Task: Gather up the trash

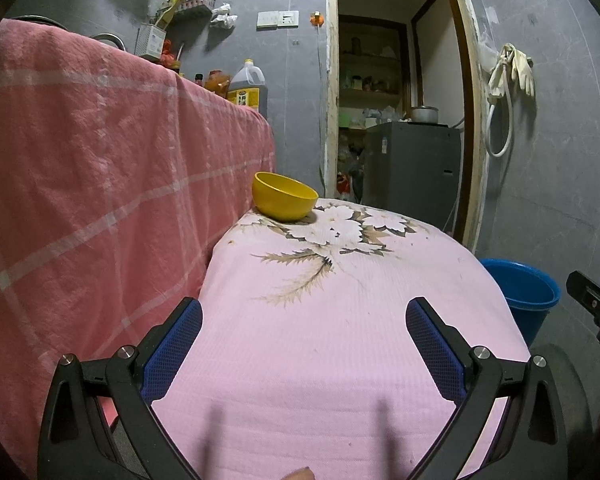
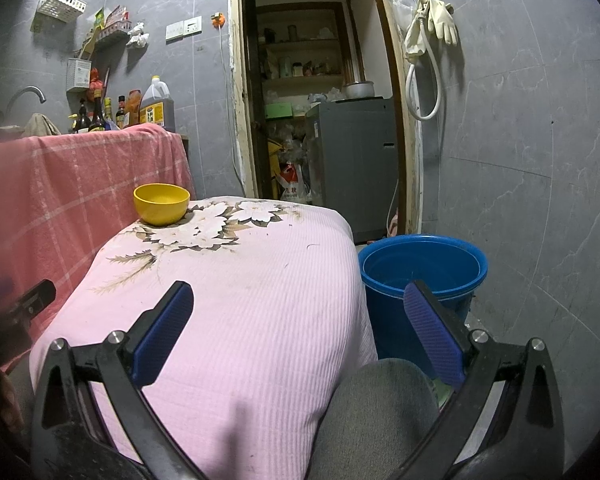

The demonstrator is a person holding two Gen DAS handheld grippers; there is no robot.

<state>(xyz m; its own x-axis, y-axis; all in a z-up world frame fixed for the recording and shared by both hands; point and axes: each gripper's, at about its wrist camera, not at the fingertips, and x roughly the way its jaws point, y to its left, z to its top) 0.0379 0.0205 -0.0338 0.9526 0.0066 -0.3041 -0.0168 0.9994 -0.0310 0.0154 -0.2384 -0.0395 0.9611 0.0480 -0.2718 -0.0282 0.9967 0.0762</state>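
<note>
A small table under a pink flowered cloth fills the middle of both views. A yellow bowl stands upright at its far left corner. On the floor to the table's right sits a blue bucket. My left gripper hovers open over the near part of the cloth, nothing between its blue pads. My right gripper is open too, over the table's near right edge, its right finger in front of the bucket. No loose trash shows on the cloth.
A counter draped in a red checked cloth rises along the left, with oil and sauce bottles on it. Behind is a doorway with a grey appliance. A person's grey-clad knee sits below the right gripper.
</note>
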